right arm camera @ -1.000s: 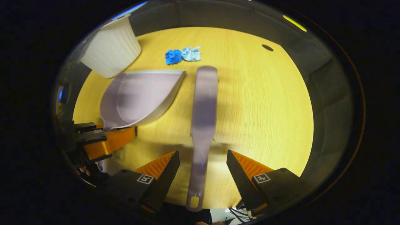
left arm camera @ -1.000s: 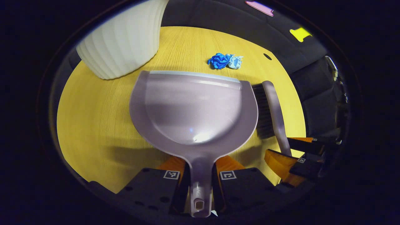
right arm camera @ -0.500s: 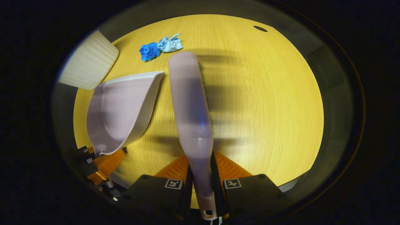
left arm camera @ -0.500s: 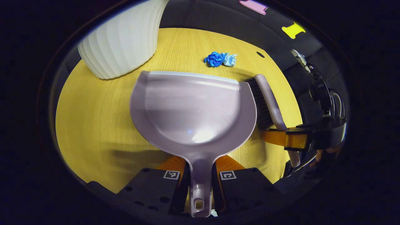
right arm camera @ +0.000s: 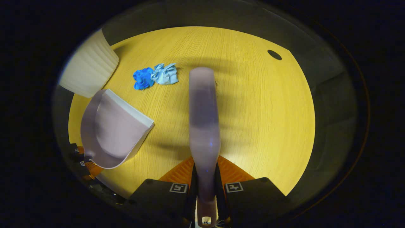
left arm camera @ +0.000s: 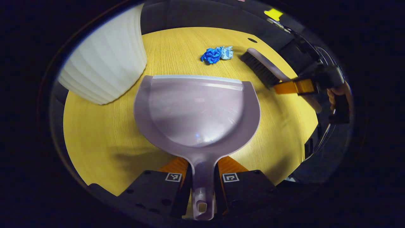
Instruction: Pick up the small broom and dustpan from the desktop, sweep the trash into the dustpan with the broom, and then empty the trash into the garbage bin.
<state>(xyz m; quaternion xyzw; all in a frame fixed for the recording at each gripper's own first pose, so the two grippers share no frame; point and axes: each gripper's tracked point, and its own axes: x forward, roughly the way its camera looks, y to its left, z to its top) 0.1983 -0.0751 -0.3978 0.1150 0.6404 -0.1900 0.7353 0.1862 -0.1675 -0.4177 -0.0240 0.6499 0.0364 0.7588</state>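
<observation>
**Both tools gripped, trash ahead on the desktop**

The left gripper [left arm camera: 202, 177] is clamped on the handle of the dustpan [left arm camera: 196, 110], both fingers pressing its neck. The pan spreads forward from the fingers, its straight lip facing the trash. The right gripper [right arm camera: 206, 186] is closed on the handle of the small broom [right arm camera: 204, 117], whose back runs straight ahead from the fingers.

Taking the crumpled blue trash [right arm camera: 154, 76] as landmark: the broom's far end sits just right of it, the dustpan's lip lies nearer the grippers and apart from it, and the white ribbed garbage bin [left arm camera: 104, 63] stands to its left on the yellow wooden desktop [right arm camera: 262, 107].

In the left gripper view the broom's bristles [left arm camera: 258, 68] face down toward the desktop. Whether they touch it cannot be told. The bin's top is cut off.
</observation>
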